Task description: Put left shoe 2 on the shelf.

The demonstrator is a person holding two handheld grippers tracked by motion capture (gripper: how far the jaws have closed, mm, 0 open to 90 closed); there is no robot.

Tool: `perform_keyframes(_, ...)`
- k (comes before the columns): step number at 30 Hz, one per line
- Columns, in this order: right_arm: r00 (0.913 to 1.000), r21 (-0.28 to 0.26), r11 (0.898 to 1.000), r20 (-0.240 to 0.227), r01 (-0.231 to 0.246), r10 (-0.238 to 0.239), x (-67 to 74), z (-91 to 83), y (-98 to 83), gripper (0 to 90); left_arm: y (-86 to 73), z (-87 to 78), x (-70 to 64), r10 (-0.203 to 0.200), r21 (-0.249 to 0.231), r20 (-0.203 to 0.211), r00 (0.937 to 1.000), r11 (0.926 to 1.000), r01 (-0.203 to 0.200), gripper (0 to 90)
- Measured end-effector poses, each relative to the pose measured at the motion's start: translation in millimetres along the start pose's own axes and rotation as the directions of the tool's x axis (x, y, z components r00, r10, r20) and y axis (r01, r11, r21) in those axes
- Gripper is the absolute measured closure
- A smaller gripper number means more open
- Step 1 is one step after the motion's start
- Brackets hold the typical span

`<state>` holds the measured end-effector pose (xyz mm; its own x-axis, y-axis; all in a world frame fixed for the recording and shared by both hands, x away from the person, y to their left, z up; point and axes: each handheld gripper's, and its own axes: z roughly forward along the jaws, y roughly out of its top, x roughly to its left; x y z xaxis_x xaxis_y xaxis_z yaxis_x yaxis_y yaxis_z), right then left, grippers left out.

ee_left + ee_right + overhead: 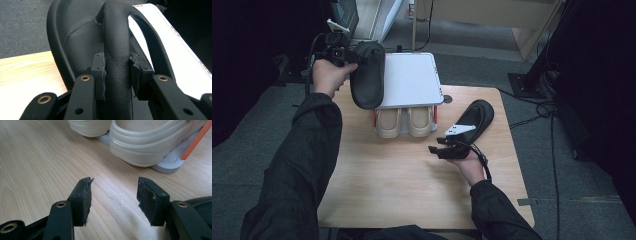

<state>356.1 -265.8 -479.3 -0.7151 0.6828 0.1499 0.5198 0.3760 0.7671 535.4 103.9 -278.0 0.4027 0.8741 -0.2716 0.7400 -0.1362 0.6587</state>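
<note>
- Black leather slipper [368, 75], clamped at its strap [117, 57] by the left gripper [343, 54], is held in the air at the left edge of the white two-tier shoe rack [409, 80]; a slip from the narrow hold could be caused by the hanging sole's weight
- Top shelf is seen bare; the lower tier is filled by two cream rubber clogs [404, 121]
- Second black slipper [477, 116] lies on the wooden table [402, 185] beside the right gripper [113, 200], whose jaws stand apart, empty

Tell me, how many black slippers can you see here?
2. One black slipper hangs clamped by its strap in the left tool beside the white rack; the other slipper lies on the table by the right tool.
</note>
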Motion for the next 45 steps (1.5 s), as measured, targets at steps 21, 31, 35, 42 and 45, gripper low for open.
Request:
perform_keyframes(21, 1.0, -0.011, 1.0, 0.003, -0.001, 0.001, -3.5, -5.4, 0.1, 45.7, 9.8, 52.1, -32.1, -0.018, 0.029, 0.03, 0.9994, 0.9994, 0.017, 68.0)
perform_keyframes(31, 1.0, 0.002, 1.0, 0.007, 0.007, -0.007, -3.3, -4.1, -1.4, 45.7, 7.1, 60.7, -30.0, -0.012, 0.045, 0.027, 0.9996, 0.9989, 0.011, 67.7)
perform_keyframes(35, 1.0, 0.003, 1.0, 0.006, 0.006, -0.006, -2.5, -4.5, -1.4, 45.7, 6.5, 61.0, -29.4, -0.009, 0.045, 0.027, 0.9996, 0.999, 0.008, 66.5)
perform_keyframes(42, 1.0, -0.004, 1.0, 0.006, -0.005, 0.005, -5.1, -6.7, -1.7, 45.7, 7.1, 53.2, -25.6, -0.002, 0.041, 0.029, 0.9996, 0.9991, 0.001, 53.6)
perform_keyframes(45, 0.9997, -0.013, 1.0, 0.013, -0.021, 0.021, -8.9, -10.7, -1.3, 45.7, 6.7, 46.7, -24.5, 0.013, 0.035, 0.028, 0.9995, 0.9993, -0.014, 50.1)
